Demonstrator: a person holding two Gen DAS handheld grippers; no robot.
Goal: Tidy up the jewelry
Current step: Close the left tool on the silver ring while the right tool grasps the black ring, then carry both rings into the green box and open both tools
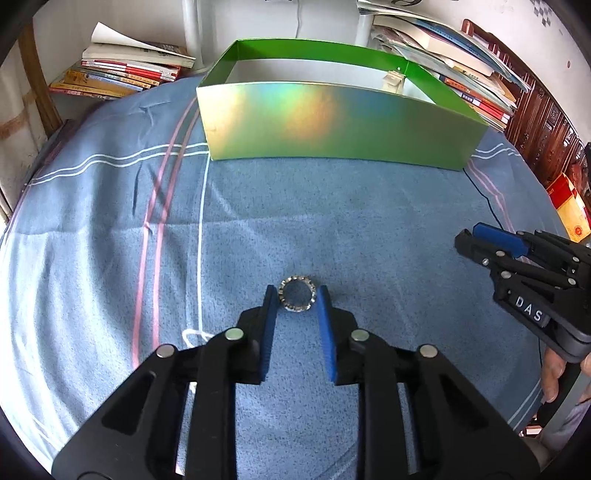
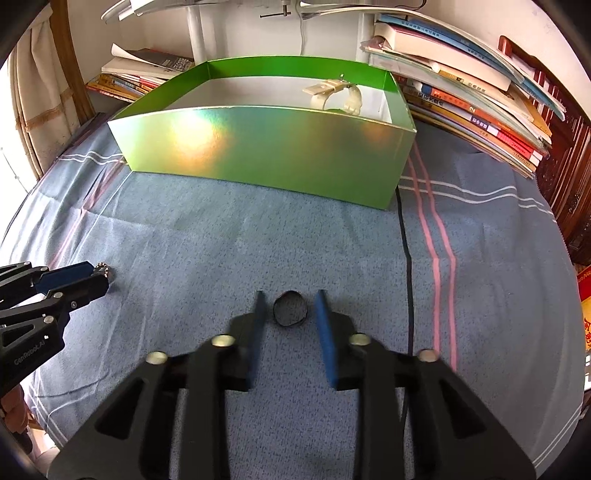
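A silver studded ring (image 1: 296, 294) lies on the blue cloth between the open blue pads of my left gripper (image 1: 297, 301); a small gap shows on each side. It also shows in the right wrist view (image 2: 104, 272) at the left gripper's tips (image 2: 96, 277). A black ring (image 2: 290, 308) lies between the open pads of my right gripper (image 2: 289, 304), untouched. The right gripper shows in the left wrist view (image 1: 466, 237), low over the cloth. A green open box (image 1: 332, 122) stands behind, also seen in the right wrist view (image 2: 266, 155), with a cream watch (image 2: 338, 94) inside.
Stacks of books (image 1: 125, 70) lie behind the box at left and at right (image 2: 472, 92). A black cable (image 2: 406, 258) runs across the striped cloth right of the black ring. A white pole (image 2: 199, 33) rises behind the box. Dark wooden furniture (image 1: 546, 136) stands far right.
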